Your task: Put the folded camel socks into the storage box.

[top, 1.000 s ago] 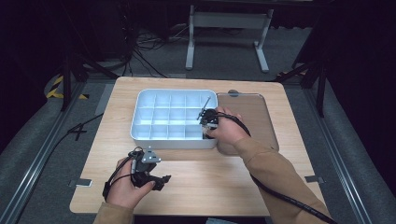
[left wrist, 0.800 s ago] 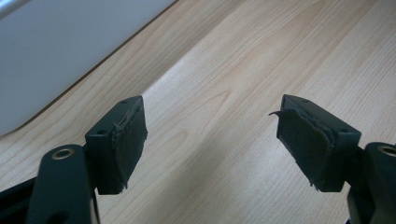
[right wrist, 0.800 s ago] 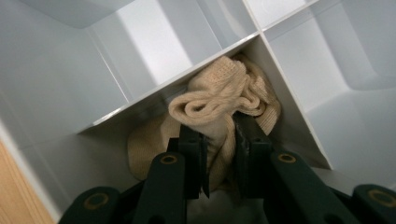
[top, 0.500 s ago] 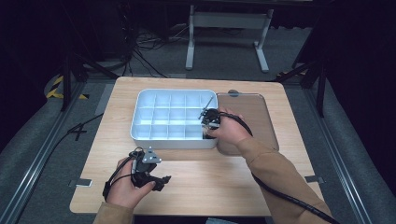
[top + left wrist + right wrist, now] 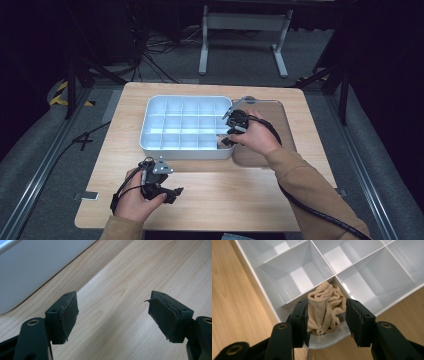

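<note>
A white tray split into several compartments lies in the middle of the wooden table. A crumpled beige cloth sits bunched in the tray's near right corner compartment. My right gripper hangs over that corner, pointing down. In the right gripper view its jaws have just been opening and stand either side of the cloth without squeezing it. My left gripper rests low near the table's front edge. It is open over bare wood, with the tray's wall to one side.
A clear brownish mat lies right of the tray, under my right forearm. A metal stand and loose cables are on the floor beyond the table's far edge. The gripper cable trails down past my right sleeve.
My right hand has lifted a little above the tray's near right corner. The left hand has stayed where it was.
</note>
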Demonstrator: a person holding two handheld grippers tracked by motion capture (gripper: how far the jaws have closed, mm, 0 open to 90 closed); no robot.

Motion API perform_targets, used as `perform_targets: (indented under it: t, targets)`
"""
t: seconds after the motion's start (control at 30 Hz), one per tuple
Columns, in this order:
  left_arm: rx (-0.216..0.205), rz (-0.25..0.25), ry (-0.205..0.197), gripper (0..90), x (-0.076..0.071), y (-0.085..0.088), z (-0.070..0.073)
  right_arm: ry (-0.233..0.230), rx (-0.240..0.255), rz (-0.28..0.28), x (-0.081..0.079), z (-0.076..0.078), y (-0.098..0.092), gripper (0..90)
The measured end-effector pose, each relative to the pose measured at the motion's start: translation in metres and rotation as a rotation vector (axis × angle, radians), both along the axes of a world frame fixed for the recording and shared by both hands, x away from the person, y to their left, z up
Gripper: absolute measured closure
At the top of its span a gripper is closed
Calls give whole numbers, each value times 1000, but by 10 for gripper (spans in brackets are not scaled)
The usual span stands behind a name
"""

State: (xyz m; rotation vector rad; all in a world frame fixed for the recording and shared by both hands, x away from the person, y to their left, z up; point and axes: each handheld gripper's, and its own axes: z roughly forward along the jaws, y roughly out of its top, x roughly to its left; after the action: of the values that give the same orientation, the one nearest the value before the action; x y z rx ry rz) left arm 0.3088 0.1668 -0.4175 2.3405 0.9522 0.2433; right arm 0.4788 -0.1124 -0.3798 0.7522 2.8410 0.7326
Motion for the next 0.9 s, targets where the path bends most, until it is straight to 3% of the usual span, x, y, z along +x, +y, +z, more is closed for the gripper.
perform_targets:
  t: [0.27,0.4,0.6,0.9]
  targets:
    - [-5,-6,0,242,4,-3,1,-51,115,3,-18,17,-21,532]
    - [-9,-15,-2,242,6,-5,2,-88,197,4,-31,27,-41,513]
    - [-9,-25,-4,242,11,-8,4,-119,279,2,-46,32,-67,496]
    - [-28,-28,-4,251,16,-11,7,-125,327,-2,-60,36,-91,466]
